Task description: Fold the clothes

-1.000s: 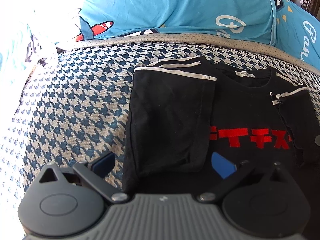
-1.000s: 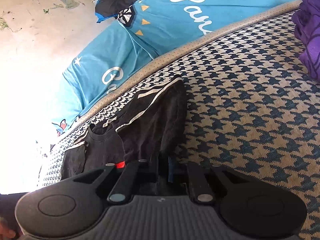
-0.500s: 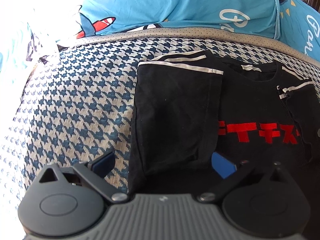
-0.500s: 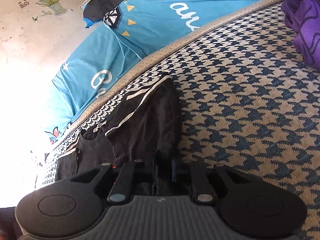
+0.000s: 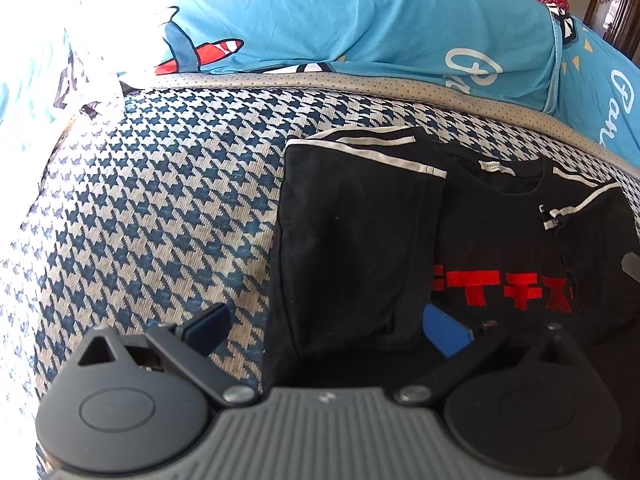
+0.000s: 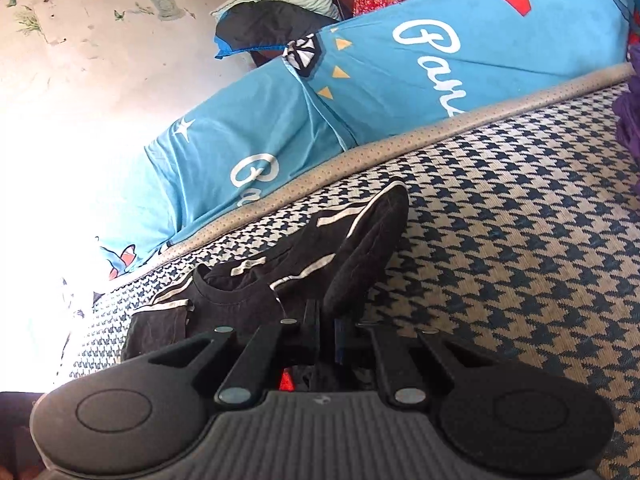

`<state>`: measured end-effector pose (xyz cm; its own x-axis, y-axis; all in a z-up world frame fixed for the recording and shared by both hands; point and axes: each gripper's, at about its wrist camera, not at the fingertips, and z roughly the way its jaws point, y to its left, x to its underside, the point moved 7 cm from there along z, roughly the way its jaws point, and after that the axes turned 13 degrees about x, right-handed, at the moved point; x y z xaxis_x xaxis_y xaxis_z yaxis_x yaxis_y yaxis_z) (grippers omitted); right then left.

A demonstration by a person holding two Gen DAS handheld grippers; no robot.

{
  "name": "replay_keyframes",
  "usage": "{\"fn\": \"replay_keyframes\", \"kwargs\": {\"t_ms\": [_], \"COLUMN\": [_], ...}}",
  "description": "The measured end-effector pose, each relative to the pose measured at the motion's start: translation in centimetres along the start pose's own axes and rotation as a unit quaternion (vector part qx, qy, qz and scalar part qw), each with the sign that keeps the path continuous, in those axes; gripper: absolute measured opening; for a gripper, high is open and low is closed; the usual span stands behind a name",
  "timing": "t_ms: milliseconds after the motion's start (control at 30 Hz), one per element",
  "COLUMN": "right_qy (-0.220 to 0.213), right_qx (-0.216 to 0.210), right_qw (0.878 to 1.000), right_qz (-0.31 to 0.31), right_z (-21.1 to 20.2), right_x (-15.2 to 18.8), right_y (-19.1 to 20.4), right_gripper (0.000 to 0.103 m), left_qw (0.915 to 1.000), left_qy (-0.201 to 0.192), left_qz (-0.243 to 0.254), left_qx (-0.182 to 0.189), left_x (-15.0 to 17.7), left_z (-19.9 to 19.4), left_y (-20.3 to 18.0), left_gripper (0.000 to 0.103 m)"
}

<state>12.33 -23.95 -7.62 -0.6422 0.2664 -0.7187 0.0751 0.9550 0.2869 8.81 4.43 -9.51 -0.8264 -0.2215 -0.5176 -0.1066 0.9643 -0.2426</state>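
A black T-shirt point(image 5: 496, 236) with red lettering and white sleeve stripes lies on the houndstooth bed cover. Its left side is folded inward over the front. My left gripper point(image 5: 328, 332) hangs open just above the shirt's lower left part, blue pads wide apart, holding nothing. In the right wrist view the same black T-shirt point(image 6: 280, 292) has its right side lifted and curled over. My right gripper point(image 6: 326, 328) is shut on that lifted fabric, which rises between the fingers.
The houndstooth bed cover point(image 5: 160, 208) spreads left of the shirt and also to its right point(image 6: 520, 248). A blue printed pillow point(image 5: 360, 20) lies along the far edge. Purple cloth point(image 6: 630, 120) sits at the far right. A wall with flower stickers point(image 6: 80, 40) stands behind.
My right gripper has carried the shirt's right side up and inward toward the middle. The left gripper stayed open and drifted slightly left, away from the shirt.
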Motion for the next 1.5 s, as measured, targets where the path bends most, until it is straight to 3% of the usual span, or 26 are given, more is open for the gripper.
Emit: {"fn": "replay_keyframes", "kwargs": {"t_ms": [533, 700, 900, 1200, 1367, 1500], "right_qy": [-0.031, -0.028, 0.013, 0.025, 0.027, 0.012], "right_qx": [-0.092, -0.127, -0.135, -0.121, -0.132, -0.131], "right_qw": [0.993, 0.986, 0.980, 0.980, 0.974, 0.969], "right_qz": [-0.065, -0.101, -0.145, -0.159, -0.184, -0.211], "right_z": [-0.8, 0.1, 3.3, 5.0, 4.5, 3.1], "right_x": [1.4, 3.6, 8.8, 10.3, 10.9, 10.6], "right_y": [12.9, 18.3, 23.3, 24.5, 25.1, 25.2], "right_gripper": [0.007, 0.007, 0.007, 0.011, 0.032, 0.037], "left_qw": [0.9971, 0.9942, 0.9888, 0.9885, 0.9886, 0.9892], "left_qy": [-0.007, -0.010, -0.010, -0.014, -0.019, -0.023], "left_qz": [-0.067, -0.094, -0.124, -0.124, -0.122, -0.117], "left_qx": [-0.036, -0.052, -0.082, -0.085, -0.086, -0.086], "left_x": [-0.2, 0.0, -0.1, -0.2, -0.4, -0.5], "left_z": [-1.1, -1.6, -2.6, -3.2, -3.5, -3.6], "left_y": [5.4, 8.4, 11.5, 12.8, 12.8, 12.5], "left_gripper": [0.103, 0.103, 0.103, 0.103, 0.103, 0.103]}}
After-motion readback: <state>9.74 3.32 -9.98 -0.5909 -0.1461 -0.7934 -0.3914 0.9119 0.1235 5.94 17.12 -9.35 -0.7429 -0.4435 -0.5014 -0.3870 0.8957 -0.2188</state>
